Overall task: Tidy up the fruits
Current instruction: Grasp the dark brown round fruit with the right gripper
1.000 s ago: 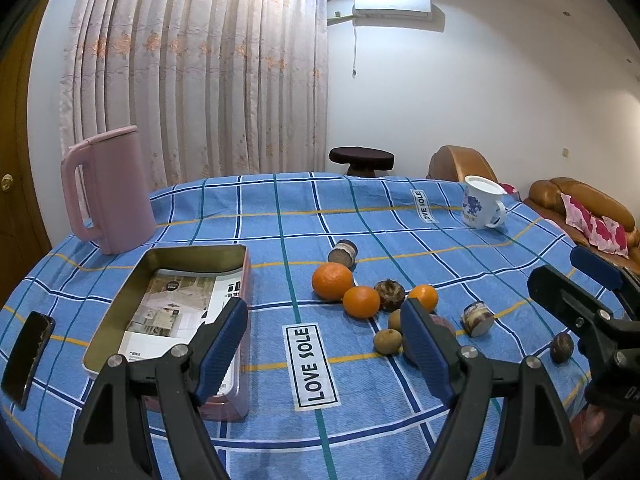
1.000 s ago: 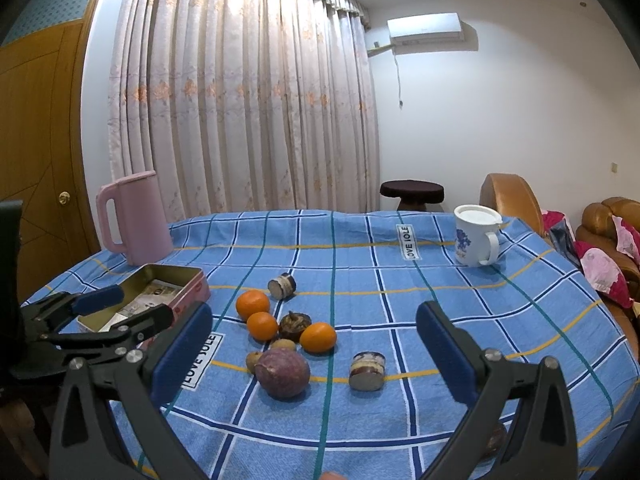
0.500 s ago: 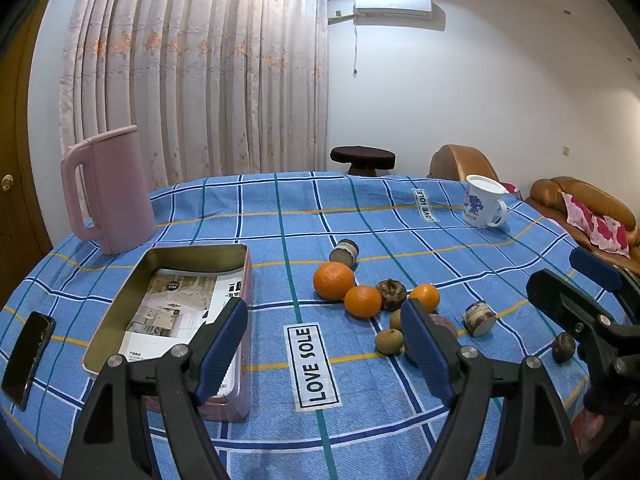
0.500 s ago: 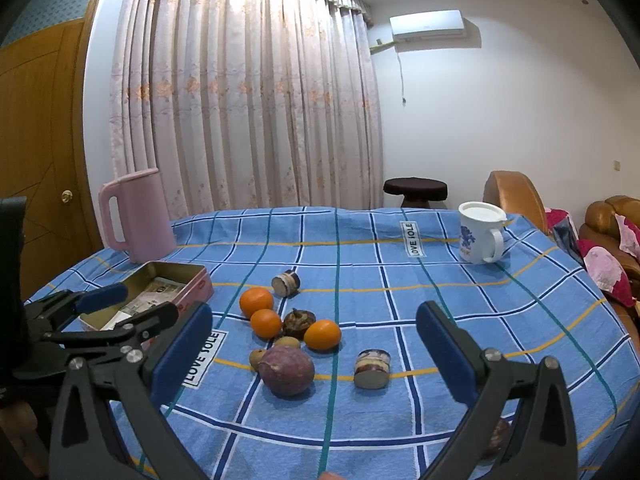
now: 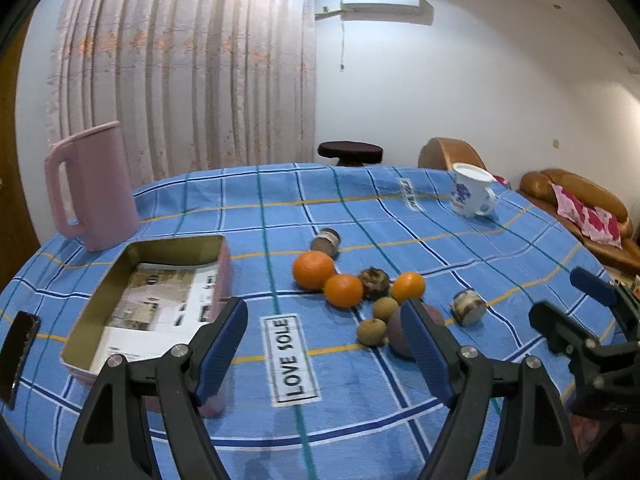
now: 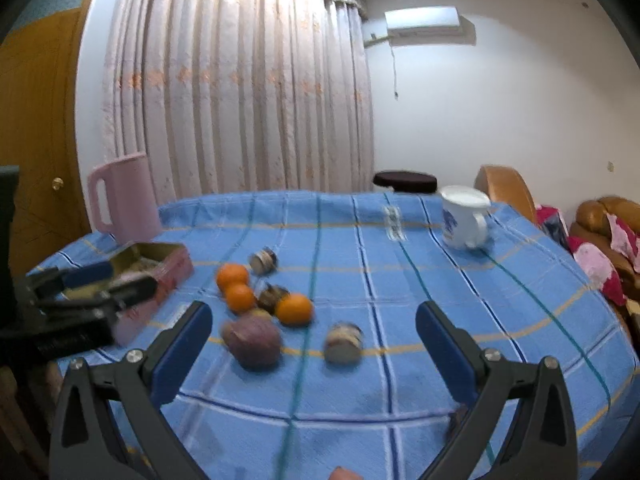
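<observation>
Fruit lies in a cluster mid-table: three oranges (image 5: 313, 269) (image 5: 343, 290) (image 5: 407, 287), a dark mangosteen (image 5: 374, 282), two small brown fruits (image 5: 371, 331) and a purple fruit (image 6: 251, 342). An open metal tin (image 5: 100, 300) lined with paper sits left of them. My left gripper (image 5: 324, 344) hovers open over the "LOVE SOLE" label, nothing between its fingers. My right gripper (image 6: 314, 340) is open too, low over the near table, with the purple fruit just inside its left finger. Each gripper shows at the edge of the other's view.
A pink jug (image 5: 94, 184) stands at the back left, a white mug (image 5: 470, 194) at the back right. Two small jars (image 5: 326, 240) (image 5: 468, 307) lie on their sides near the fruit. A phone (image 5: 18, 356) rests at the left edge. Sofa to the right.
The right gripper has swung right and moved closer to the table; its view is now blurred. The left gripper has shifted slightly. Nothing was taken hold of.
</observation>
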The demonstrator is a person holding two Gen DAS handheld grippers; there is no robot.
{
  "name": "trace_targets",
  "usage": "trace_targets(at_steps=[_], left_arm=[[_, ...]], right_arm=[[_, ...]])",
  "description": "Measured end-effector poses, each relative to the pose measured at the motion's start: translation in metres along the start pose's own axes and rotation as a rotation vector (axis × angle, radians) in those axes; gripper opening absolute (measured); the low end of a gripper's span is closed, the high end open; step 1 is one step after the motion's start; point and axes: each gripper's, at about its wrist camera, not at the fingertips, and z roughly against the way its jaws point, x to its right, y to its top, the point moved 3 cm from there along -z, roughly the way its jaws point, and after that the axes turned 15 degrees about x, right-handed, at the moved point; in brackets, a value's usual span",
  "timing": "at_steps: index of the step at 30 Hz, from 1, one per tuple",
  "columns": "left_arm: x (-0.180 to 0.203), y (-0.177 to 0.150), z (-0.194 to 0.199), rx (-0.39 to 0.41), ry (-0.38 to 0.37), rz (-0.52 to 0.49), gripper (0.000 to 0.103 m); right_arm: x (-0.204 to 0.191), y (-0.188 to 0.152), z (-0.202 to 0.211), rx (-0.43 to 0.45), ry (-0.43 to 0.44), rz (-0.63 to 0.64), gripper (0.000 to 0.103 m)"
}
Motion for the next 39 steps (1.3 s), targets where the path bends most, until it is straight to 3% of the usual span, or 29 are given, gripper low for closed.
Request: trace_targets(at_steps=[7,11,15,17,21,23,25,39], left_arm=[[0.043,-0.012,-0.019,-0.014,-0.097,-0.074,0.08],[0.058,-0.015,-0.033,-0.034,-0.116,-0.106,0.08],[0.059,-0.017,-0.045,-0.065,-0.119,-0.091,0.08],[0.061,-0.02,-0.048,-0.082,-0.13,-0.083,0.08],[0.062,-0.023,-0.053,-0.098,-0.137,-0.071,0.08],[0.064,-0.026,-0.056,-0.112,-0.145,-0.072,0.073],[0.065,-0.03,-0.061,-0.14,-0.159,-0.068,0.052],[0.071,-0.031,-0.063,-0.157,-0.165,-0.079,0.052]], right_arm=[[0.061,-0.035,0.013,-0.065,-0.139,-0.037,0.099],[0.087,-0.047,0.019,-0.095,-0.185,-0.072,0.083],[0.099,-0.054,0.019,-0.114,-0.174,-0.089,0.074],[0.101,-0.059,0.015,-0.132,-0.16,-0.085,0.062],[0.101,-0.066,0.01,-0.154,-0.146,-0.099,0.051],[0.1,-0.068,0.009,-0.157,-0.147,-0.097,0.042],[0.101,-0.068,0.009,-0.154,-0.137,-0.099,0.042],[0.098,-0.073,0.005,-0.155,-0.115,-0.099,0.041]])
